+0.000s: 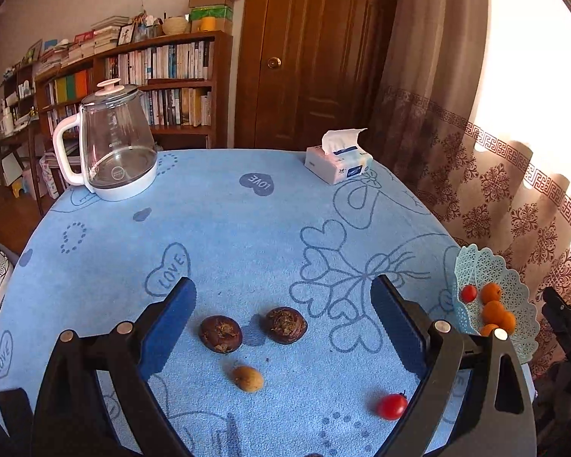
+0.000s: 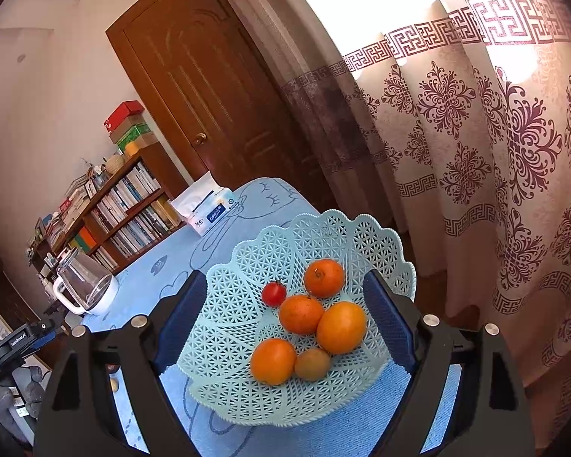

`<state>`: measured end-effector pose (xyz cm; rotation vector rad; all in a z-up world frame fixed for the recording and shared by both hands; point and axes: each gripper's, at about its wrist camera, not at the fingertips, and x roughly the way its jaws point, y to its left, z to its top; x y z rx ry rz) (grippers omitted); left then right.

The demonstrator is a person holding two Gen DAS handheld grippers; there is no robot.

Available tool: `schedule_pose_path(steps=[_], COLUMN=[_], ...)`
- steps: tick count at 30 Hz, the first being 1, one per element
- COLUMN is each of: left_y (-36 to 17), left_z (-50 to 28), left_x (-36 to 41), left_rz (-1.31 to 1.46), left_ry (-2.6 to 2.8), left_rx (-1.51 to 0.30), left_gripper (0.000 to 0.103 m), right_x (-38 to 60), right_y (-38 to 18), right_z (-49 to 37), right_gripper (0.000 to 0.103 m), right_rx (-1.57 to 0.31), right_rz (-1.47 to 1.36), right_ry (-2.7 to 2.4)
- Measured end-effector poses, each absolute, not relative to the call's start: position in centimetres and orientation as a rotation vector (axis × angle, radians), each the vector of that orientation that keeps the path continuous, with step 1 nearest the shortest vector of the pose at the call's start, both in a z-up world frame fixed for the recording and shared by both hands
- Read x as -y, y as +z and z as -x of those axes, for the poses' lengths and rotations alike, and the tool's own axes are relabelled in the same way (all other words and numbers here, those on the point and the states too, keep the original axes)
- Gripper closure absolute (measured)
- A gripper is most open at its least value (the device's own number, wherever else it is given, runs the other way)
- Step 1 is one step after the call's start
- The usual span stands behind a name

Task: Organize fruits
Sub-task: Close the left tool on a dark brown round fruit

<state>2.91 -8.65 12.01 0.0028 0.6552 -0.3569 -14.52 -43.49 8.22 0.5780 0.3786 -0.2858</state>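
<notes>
In the left wrist view, two dark brown water chestnuts (image 1: 220, 333) (image 1: 285, 324), a small tan fruit (image 1: 248, 378) and a red cherry tomato (image 1: 391, 406) lie on the blue tablecloth. My left gripper (image 1: 281, 304) is open and empty above them. The light teal lattice basket (image 1: 476, 266) stands at the table's right edge. In the right wrist view the basket (image 2: 228, 304) holds several oranges (image 2: 340, 327), a cherry tomato (image 2: 273, 293) and a tan fruit (image 2: 312, 363). My right gripper (image 2: 285, 297) is open and empty, its fingers either side of the basket.
A glass kettle (image 1: 114, 144) with a white base stands at the table's far left. A tissue box (image 1: 338, 162) sits at the far right. A bookshelf, a wooden door and a patterned curtain lie beyond the table.
</notes>
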Motion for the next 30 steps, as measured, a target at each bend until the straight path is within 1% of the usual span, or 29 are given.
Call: schedule_pose_path(steps=[9, 21, 23, 25, 30], left_y=[9.8, 6.0, 5.4, 4.8, 3.9], left_z=[-5.0, -7.0, -7.3, -7.8, -8.0], left_x=[6.3, 5.9, 5.8, 5.6, 5.7], left_rz=[0.029, -0.028, -0.033, -0.027, -0.035], left_ry=[-0.262, -0.191, -0.176, -0.172, -0.174], left_rx=[-0.728, -0.811, -0.828, -0.854, -0.873], left_gripper=[0.011, 0.011, 0.015, 0.024, 0.025], right_x=[43.0, 42.8, 42.8, 42.7, 42.6], right_y=[8.3, 8.2, 8.2, 8.1, 8.1], right_z=[14.2, 14.0, 13.9, 13.9, 13.8], right_gripper=[0.018, 0.018, 0.018, 0.018, 0.018], right_rx=[-0.387, -0.393, -0.395, -0.397, -0.402], right_rz=[-0.553, -0.543, -0.541, -0.539, -0.537], right_ry=[-0.275, -0.268, -0.267, -0.264, -0.260])
